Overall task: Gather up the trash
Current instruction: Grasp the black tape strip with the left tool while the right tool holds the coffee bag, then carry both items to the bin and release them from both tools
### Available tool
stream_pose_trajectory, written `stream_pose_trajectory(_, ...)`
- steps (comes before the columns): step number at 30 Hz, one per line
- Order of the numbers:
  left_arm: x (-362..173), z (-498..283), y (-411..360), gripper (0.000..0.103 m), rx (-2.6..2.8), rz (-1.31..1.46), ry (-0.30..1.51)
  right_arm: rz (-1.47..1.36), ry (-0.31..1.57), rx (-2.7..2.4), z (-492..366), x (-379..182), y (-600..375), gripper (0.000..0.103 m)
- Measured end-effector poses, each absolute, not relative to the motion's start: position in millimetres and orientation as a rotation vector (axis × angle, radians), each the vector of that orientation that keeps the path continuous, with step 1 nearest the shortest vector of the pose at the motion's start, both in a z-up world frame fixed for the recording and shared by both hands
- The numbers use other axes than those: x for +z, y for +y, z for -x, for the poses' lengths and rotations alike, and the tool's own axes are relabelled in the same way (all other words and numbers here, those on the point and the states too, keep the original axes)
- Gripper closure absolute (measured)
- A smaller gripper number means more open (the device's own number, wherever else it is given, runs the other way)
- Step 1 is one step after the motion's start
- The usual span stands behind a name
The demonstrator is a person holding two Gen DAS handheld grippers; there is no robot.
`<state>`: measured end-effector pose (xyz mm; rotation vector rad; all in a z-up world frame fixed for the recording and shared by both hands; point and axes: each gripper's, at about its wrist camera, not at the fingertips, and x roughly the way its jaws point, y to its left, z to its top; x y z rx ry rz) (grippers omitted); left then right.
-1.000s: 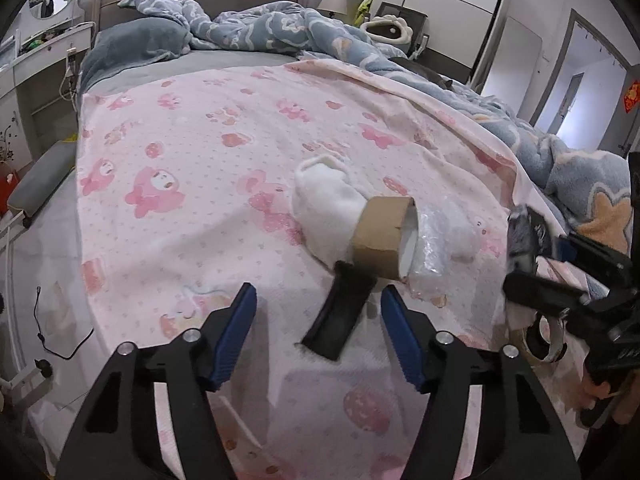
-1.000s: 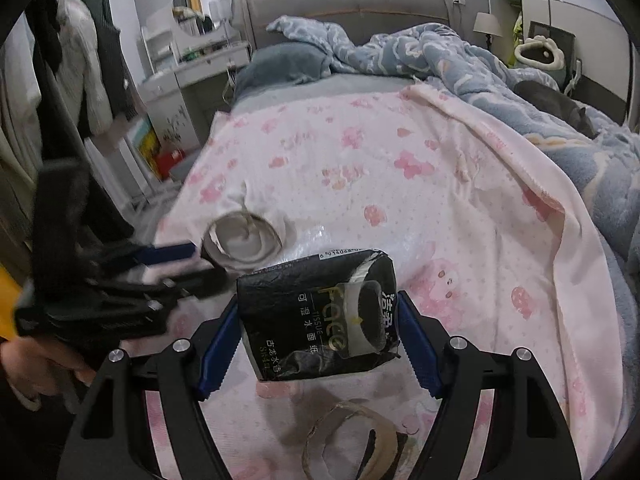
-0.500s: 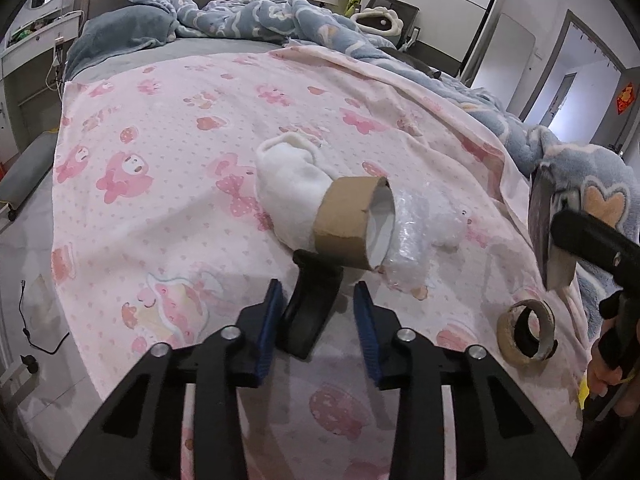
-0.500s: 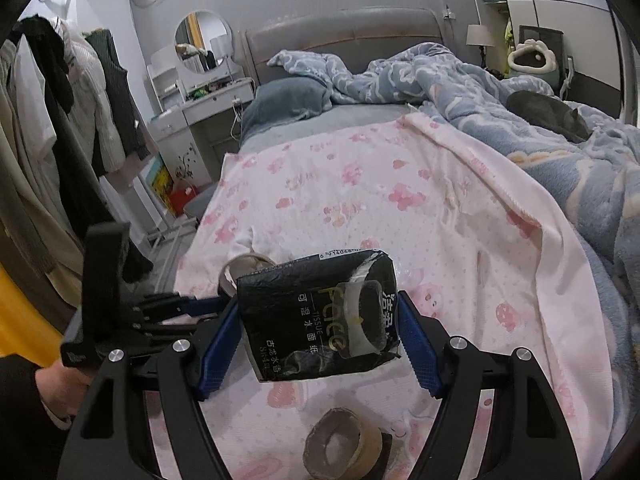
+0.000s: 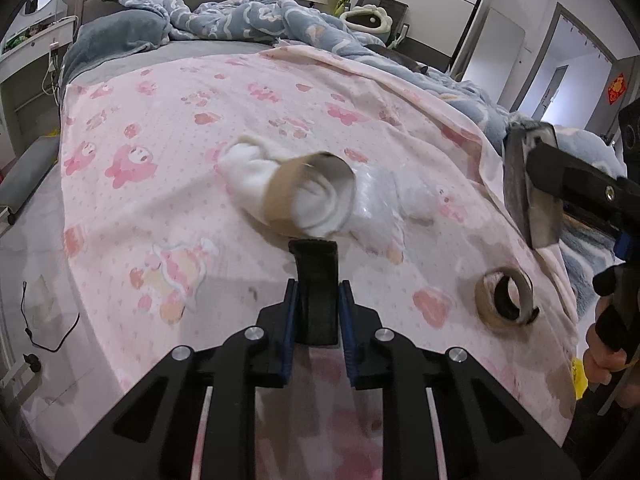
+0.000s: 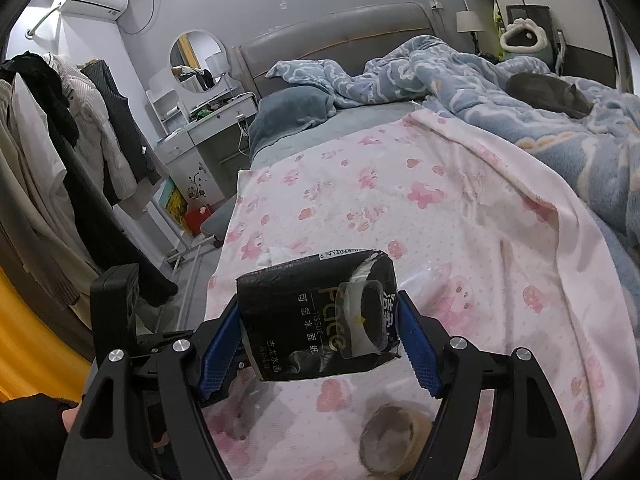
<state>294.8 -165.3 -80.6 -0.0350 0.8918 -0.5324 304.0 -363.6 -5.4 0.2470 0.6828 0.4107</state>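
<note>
On the pink bed sheet [image 5: 168, 168] lies a black flat piece [image 5: 316, 264]. My left gripper [image 5: 318, 300] is closing on its near end, and the blue pads press both of its sides. Just beyond it a cardboard ring [image 5: 280, 196] has white cloth [image 5: 248, 164] stuffed through it, beside crumpled clear plastic [image 5: 384, 208]. A second cardboard ring [image 5: 506, 296] lies to the right; it also shows under my right gripper [image 6: 394, 446]. My right gripper [image 6: 320, 320] is shut on a black tissue pack [image 6: 312, 312], held above the sheet. That pack [image 5: 528, 184] shows at the right of the left wrist view.
A rumpled blue blanket [image 6: 460, 68] and a grey pillow [image 5: 116, 36] cover the far half of the bed, where a grey cat [image 6: 548, 92] lies. Left of the bed stand a white dresser [image 6: 208, 128] and hanging clothes [image 6: 60, 128]. A person's hand [image 5: 608, 344] holds the right gripper.
My left gripper moved forward over the black flat piece and shut on it. The right gripper rose a little with the tissue pack, tilting its view up toward the headboard.
</note>
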Motion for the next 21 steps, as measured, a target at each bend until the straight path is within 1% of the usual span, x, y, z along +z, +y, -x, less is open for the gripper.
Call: stream_pose_trajectory(21,-80,-233,-99,0.081,-0.489,0.035,0.928,-0.229,0.685,0.444,-263,-9,-291,0.028)
